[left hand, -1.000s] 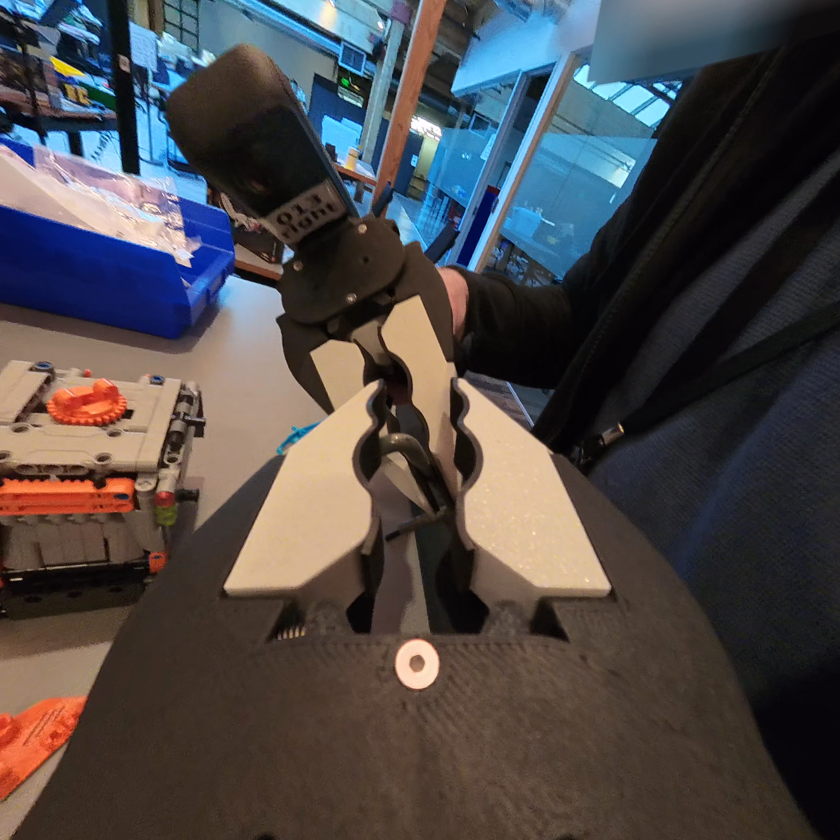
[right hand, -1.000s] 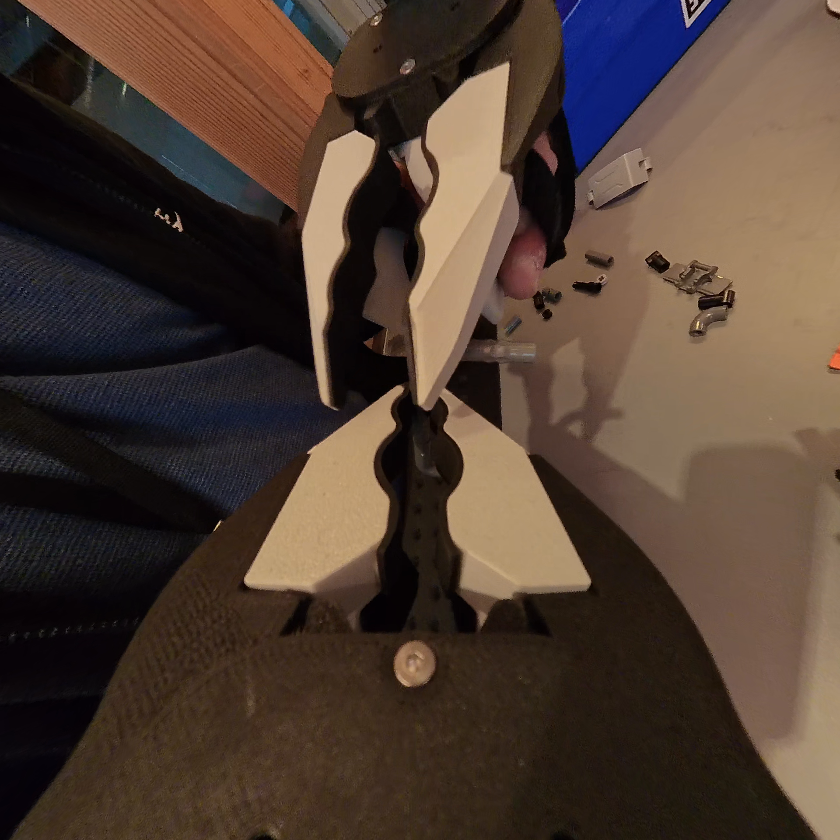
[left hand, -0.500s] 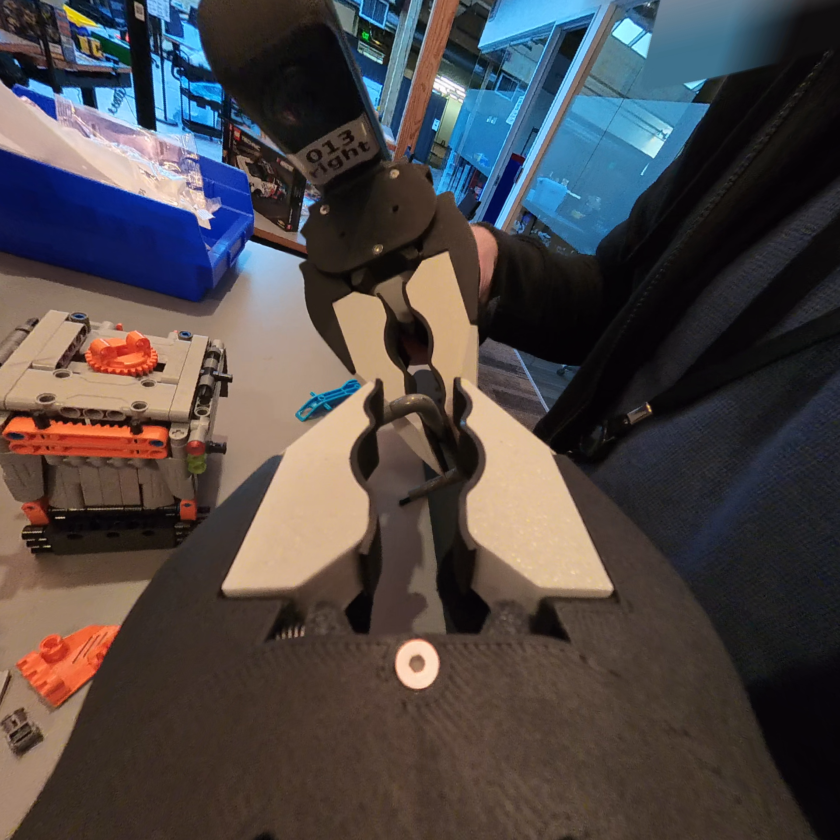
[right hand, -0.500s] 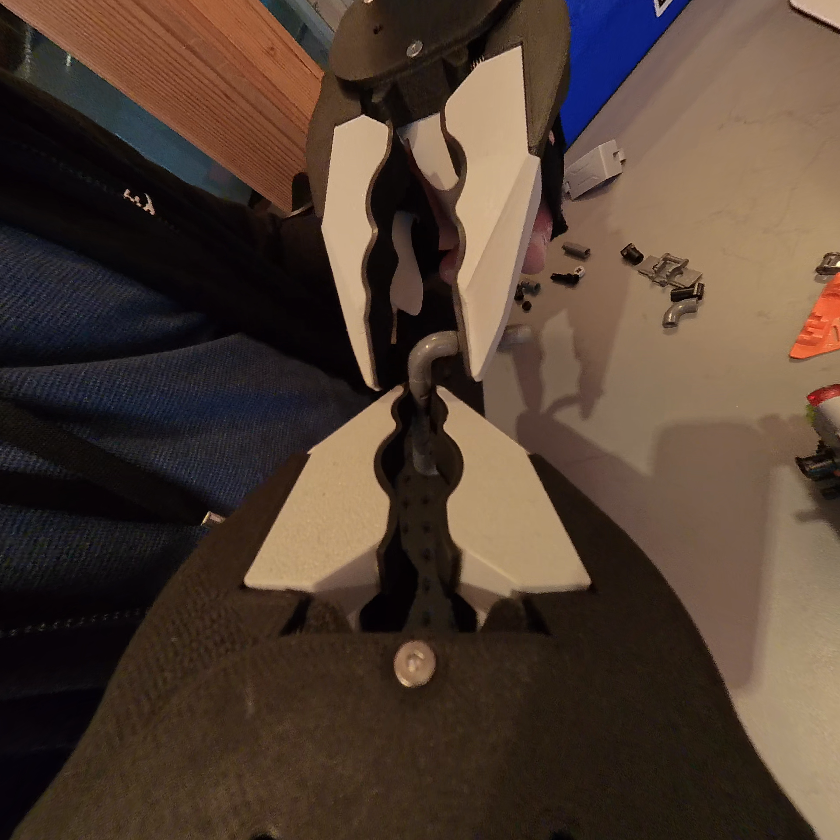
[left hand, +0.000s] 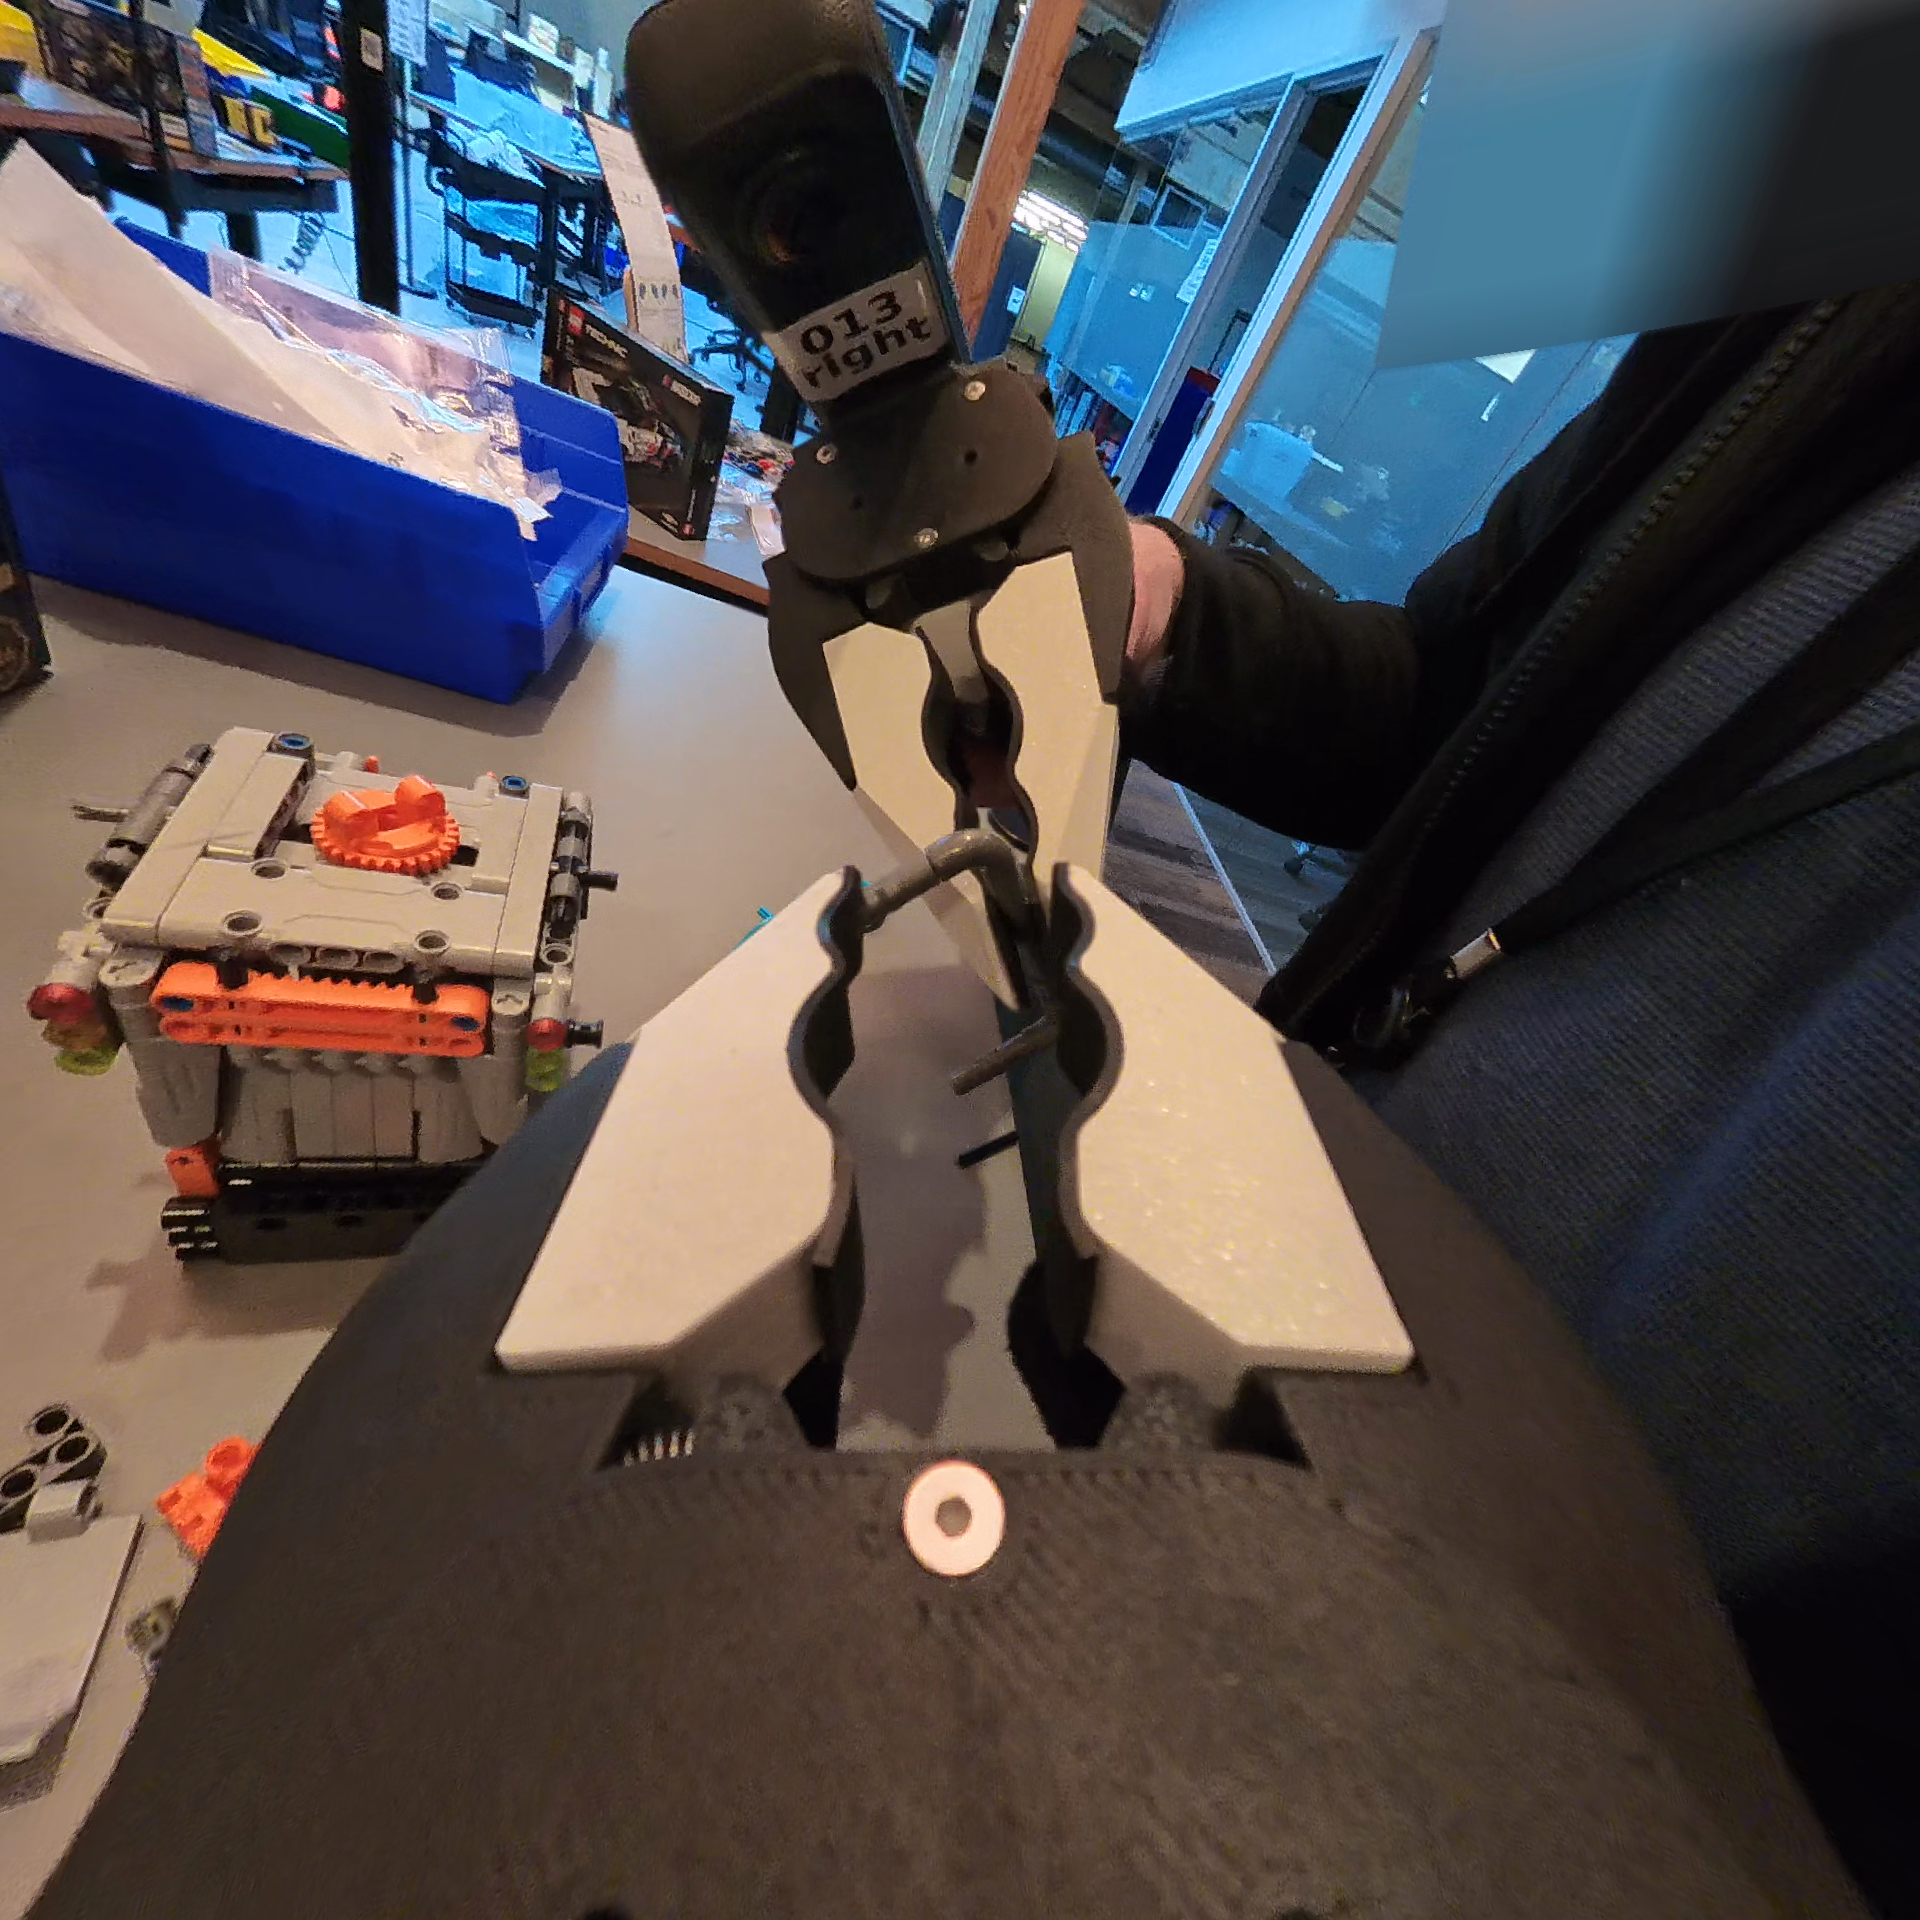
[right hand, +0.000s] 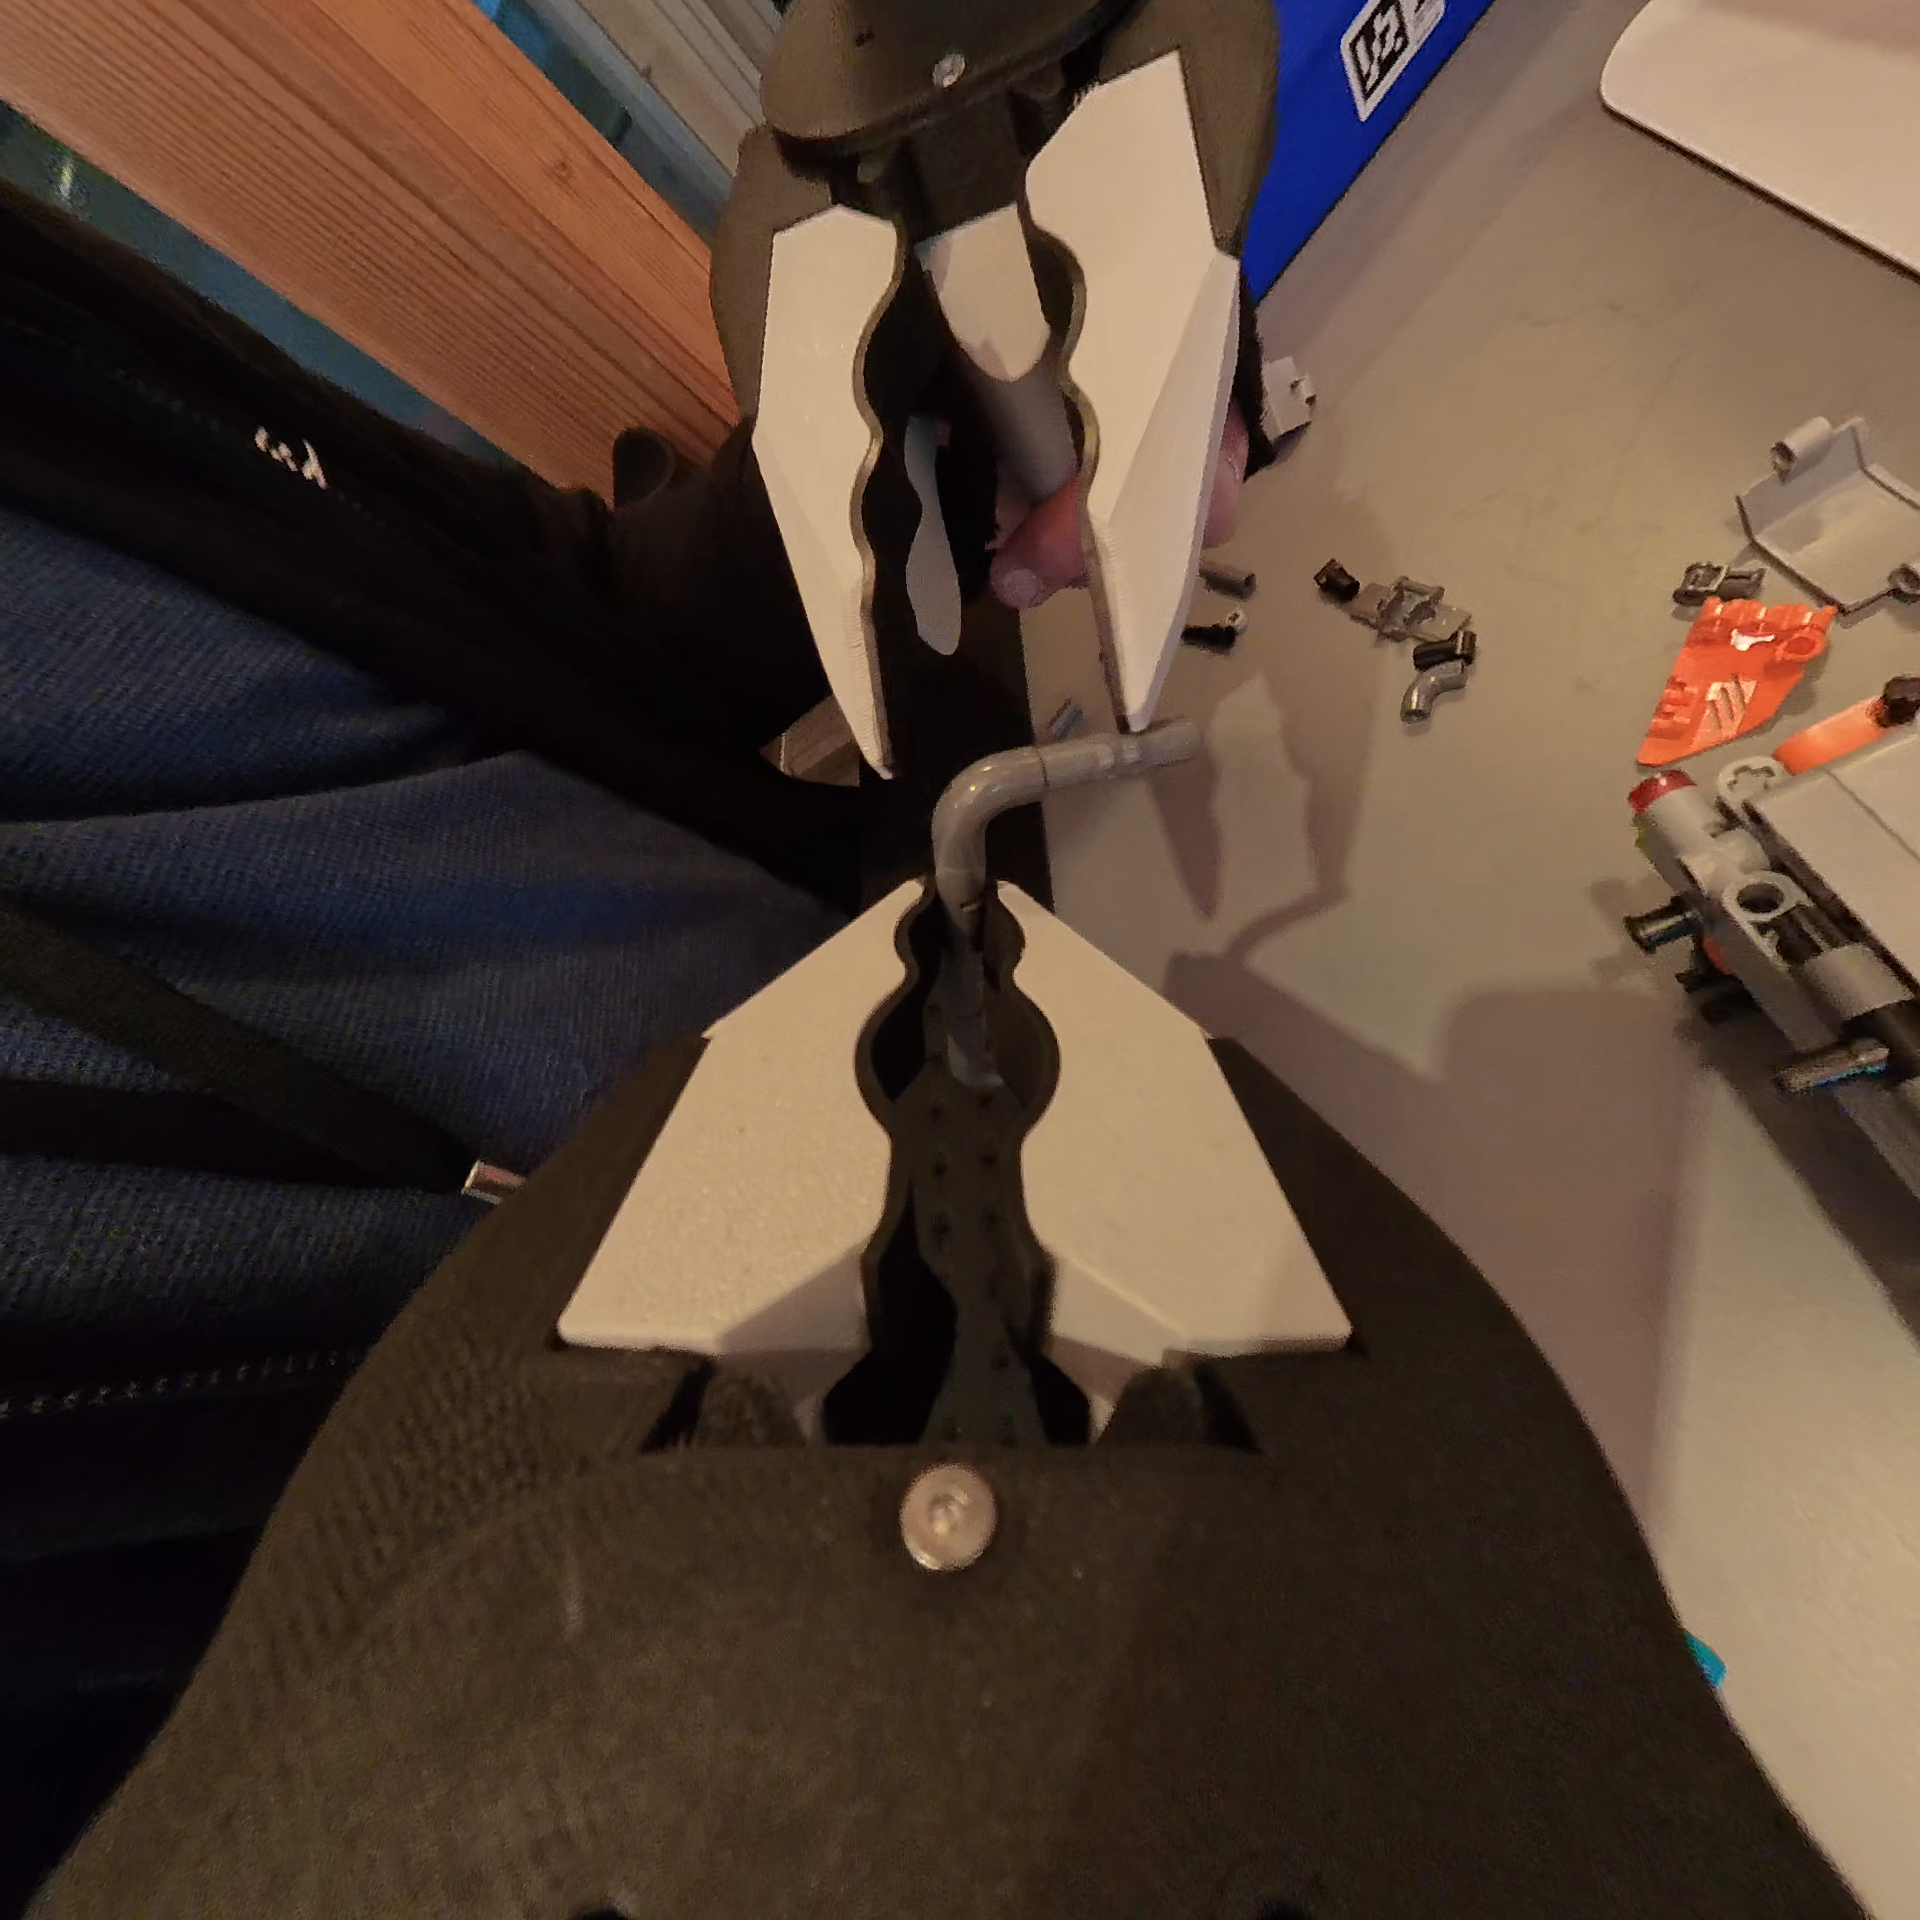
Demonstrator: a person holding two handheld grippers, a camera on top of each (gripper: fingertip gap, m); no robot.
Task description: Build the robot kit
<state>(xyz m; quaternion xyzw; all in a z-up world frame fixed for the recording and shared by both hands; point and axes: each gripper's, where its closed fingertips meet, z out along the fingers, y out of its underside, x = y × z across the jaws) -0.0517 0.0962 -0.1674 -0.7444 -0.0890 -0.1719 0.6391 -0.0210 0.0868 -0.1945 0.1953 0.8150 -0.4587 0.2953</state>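
My right gripper (right hand: pixel 961 904) is shut on one leg of a grey bent pipe piece (right hand: pixel 1039 774), held in the air in front of a person's torso. The pipe's other leg sticks out sideways. My left gripper (left hand: pixel 951 894) is open and faces the right gripper tip to tip. In the right wrist view, one left fingertip (right hand: pixel 1132 717) touches the pipe's free end. In the left wrist view the pipe (left hand: pixel 961 844) sits at the mouth of the open left jaws, with the right gripper (left hand: pixel 1013 883) coming in from above.
A grey and orange brick model (left hand: pixel 322 914) stands on the grey table (left hand: pixel 675 748); part of it shows in the right wrist view (right hand: pixel 1818 883). A blue bin (left hand: pixel 260 499) stands behind it. Small loose parts (right hand: pixel 1403 613) and an orange panel (right hand: pixel 1725 675) lie on the table. The left gripper's tips are roughly 4 centimeters from the right gripper's. Left tips and right tips are each some 20 centimeters from the orange panel (right hand: pixel 1725 675).
My left gripper has opened wider and drawn back from the right one. The bent pipe has come out into view and stays in the right gripper.
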